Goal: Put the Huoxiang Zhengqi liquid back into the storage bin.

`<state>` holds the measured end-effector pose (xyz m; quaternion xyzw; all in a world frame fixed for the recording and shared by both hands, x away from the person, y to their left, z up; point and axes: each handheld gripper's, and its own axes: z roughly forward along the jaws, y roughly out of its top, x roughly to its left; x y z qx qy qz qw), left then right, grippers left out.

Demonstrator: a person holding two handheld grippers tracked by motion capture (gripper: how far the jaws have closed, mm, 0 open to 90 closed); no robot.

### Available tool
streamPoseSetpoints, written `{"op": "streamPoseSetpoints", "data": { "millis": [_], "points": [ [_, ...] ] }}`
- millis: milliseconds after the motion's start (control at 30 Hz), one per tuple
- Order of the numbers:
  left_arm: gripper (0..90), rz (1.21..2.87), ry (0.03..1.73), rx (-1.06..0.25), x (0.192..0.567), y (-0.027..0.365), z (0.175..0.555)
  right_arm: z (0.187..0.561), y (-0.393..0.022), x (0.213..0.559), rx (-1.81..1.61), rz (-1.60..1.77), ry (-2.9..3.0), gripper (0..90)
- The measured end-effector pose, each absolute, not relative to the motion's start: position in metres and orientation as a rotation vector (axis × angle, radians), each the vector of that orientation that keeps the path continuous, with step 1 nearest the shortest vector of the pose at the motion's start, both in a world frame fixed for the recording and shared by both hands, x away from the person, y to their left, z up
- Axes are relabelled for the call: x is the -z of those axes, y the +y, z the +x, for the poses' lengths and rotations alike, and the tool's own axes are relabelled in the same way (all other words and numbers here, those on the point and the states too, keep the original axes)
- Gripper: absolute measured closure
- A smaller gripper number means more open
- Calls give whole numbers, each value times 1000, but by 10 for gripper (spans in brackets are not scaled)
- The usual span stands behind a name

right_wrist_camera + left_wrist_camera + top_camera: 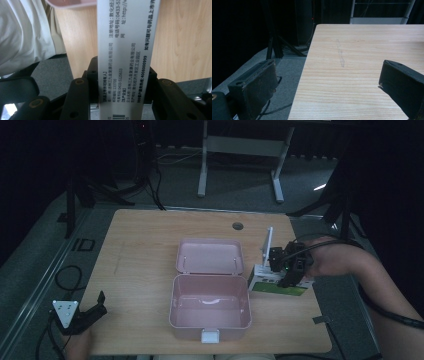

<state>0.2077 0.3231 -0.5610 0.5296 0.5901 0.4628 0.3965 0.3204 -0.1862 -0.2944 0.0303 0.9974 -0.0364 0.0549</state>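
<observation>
The right gripper [295, 270] clamps a white medicine carton [125, 50] printed with Chinese text and "4008009999", just right of the open pink lunchbox [210, 307]. The left gripper [92, 312] sits jaws apart at the table [362, 50] corner.

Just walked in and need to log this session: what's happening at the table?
A person works with two handheld grippers. The right gripper is closed on a white and green carton lying just right of an open pink box, which looks empty. The left gripper rests open at the table's near left corner, holding nothing.
</observation>
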Motion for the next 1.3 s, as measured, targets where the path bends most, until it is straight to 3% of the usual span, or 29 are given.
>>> {"op": "streamPoseSetpoints", "data": {
  "millis": [833, 1300],
  "points": [
    [21, 1334, 1498, -1161, 561, 324, 208, 299, -82, 303, 26, -86, 3040, 621],
    [21, 1335, 1498, -1158, 561, 325, 208, 287, -44, 334, 73, -158, 3089, 621]
  ]
}}
